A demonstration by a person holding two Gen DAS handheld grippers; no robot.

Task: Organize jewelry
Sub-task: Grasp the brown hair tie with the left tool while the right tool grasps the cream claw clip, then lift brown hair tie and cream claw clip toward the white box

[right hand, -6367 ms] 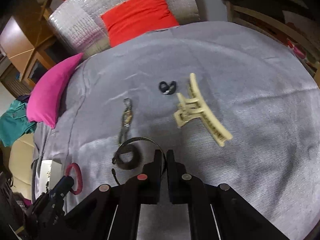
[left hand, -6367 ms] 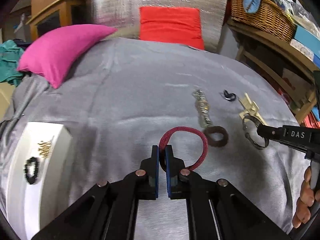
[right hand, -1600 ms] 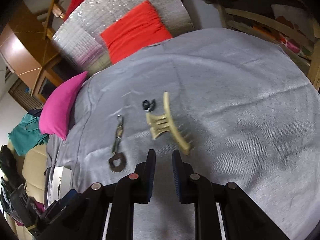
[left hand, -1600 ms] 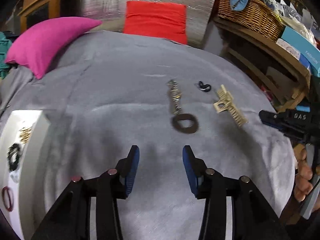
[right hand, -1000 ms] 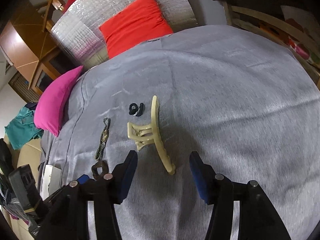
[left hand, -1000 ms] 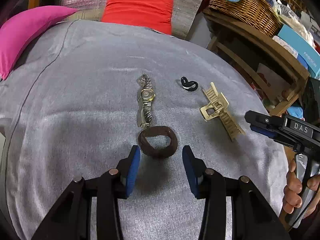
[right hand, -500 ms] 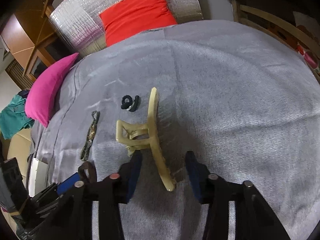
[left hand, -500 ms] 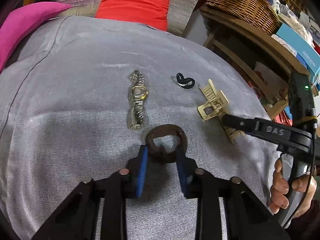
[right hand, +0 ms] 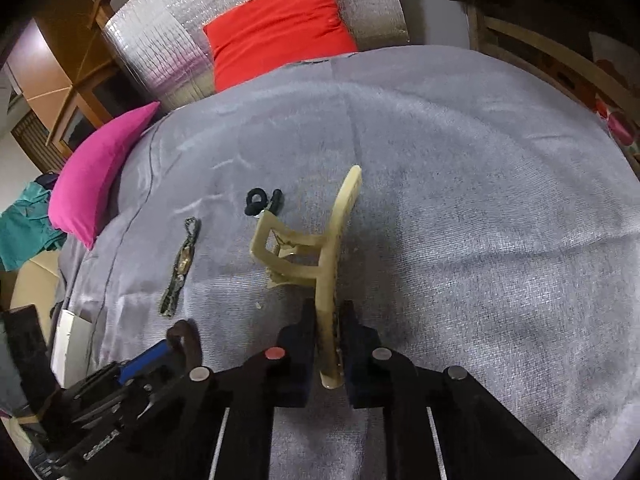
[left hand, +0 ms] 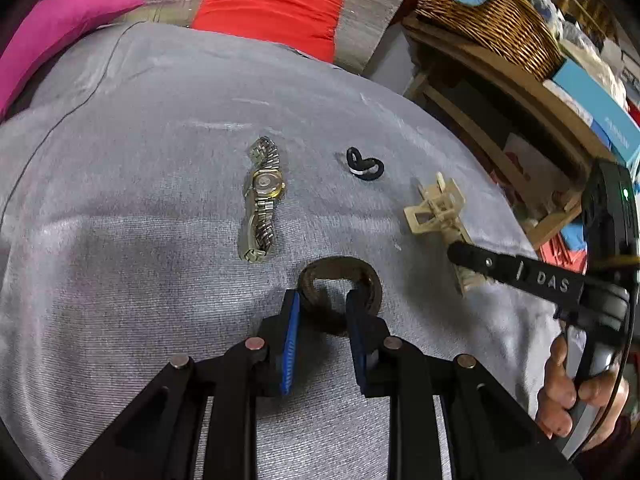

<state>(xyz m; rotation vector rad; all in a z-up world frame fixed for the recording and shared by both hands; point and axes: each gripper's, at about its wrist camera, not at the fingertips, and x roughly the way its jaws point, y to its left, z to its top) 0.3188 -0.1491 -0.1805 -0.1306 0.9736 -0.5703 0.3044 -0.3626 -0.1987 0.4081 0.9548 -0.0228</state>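
Observation:
On the grey bedspread (left hand: 140, 200) lie a brown scrunchie (left hand: 340, 268), a metal watch (left hand: 264, 188), a small black hair tie (left hand: 364, 166) and a beige claw clip (left hand: 436, 208). My left gripper (left hand: 324, 298) is closing on the scrunchie's near side, pads touching it, one finger set in its hole. In the right wrist view my right gripper (right hand: 328, 308) is closing on the near end of the claw clip (right hand: 332, 232), whose bar stands between the pads. The left gripper with the scrunchie (right hand: 186, 336) shows at the lower left there.
A pink pillow (left hand: 52, 28) and a red cushion (left hand: 272, 4) rest at the bed's far end. A wooden shelf with a wicker basket (left hand: 488, 16) stands on the right. A white box (right hand: 72, 340) sits at the bed's left edge. A hand (left hand: 568, 384) holds the right gripper.
Both grippers have come down onto the bed and their jaws have narrowed: the left around the brown scrunchie, the right around the near end of the claw clip.

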